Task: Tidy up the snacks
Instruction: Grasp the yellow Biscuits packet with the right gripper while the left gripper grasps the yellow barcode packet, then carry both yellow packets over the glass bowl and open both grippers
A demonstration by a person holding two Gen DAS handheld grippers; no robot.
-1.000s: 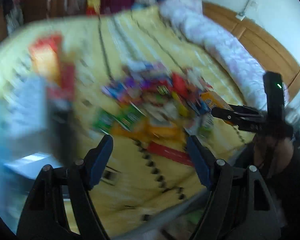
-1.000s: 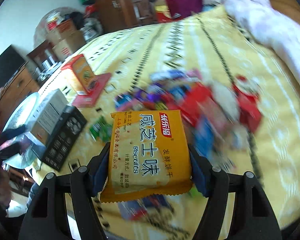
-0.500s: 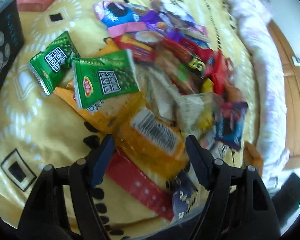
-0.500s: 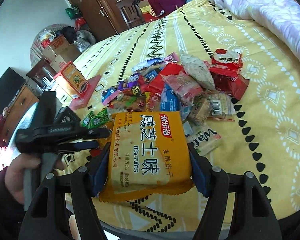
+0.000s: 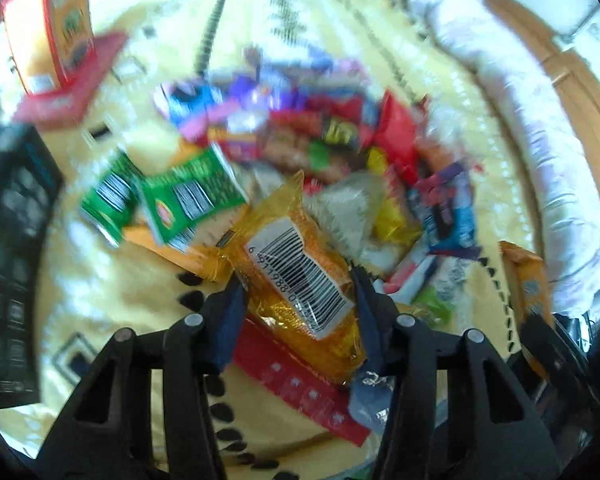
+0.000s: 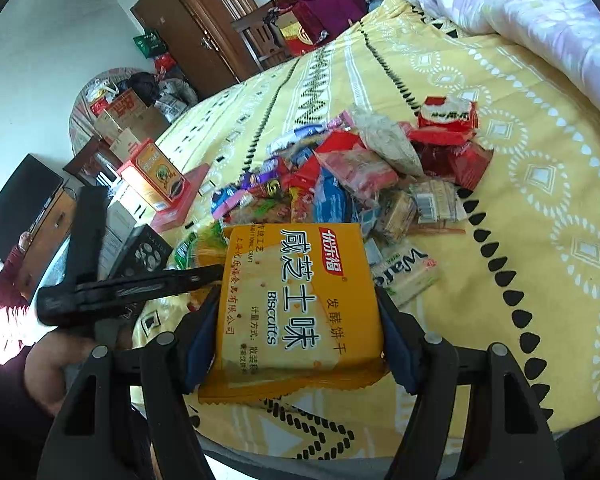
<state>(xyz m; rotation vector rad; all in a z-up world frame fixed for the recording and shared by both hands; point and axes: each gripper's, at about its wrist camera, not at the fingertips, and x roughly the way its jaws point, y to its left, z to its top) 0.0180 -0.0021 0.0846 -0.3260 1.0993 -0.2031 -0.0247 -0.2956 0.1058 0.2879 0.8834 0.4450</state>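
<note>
A heap of mixed snack packets (image 5: pixel 324 132) lies on the yellow bedspread (image 5: pixel 100 280). My left gripper (image 5: pixel 296 300) is low over the heap's near edge, its jaws closing. An orange packet with a white barcode (image 5: pixel 300 276) sits between the pads, which touch its sides. It stays sharp while the bed behind blurs. My right gripper (image 6: pixel 300 320) is shut on a flat yellow biscuit packet (image 6: pixel 300 292), held above the bed's near edge. In the right wrist view the left gripper (image 6: pixel 140 284) reaches in from the left towards the snack heap (image 6: pixel 360 172).
Two green packets (image 5: pixel 180 200) and a long red packet (image 5: pixel 300 388) lie by the left gripper. An orange carton (image 6: pixel 156 176) on a red box and a black box (image 5: pixel 12 220) stand at the bed's left. A white quilt (image 6: pixel 520 8) runs along the far right.
My left gripper dropped onto the heap's near edge and its jaws narrowed around the orange barcode packet. My right gripper kept hold of the biscuit packet and barely moved lately.
</note>
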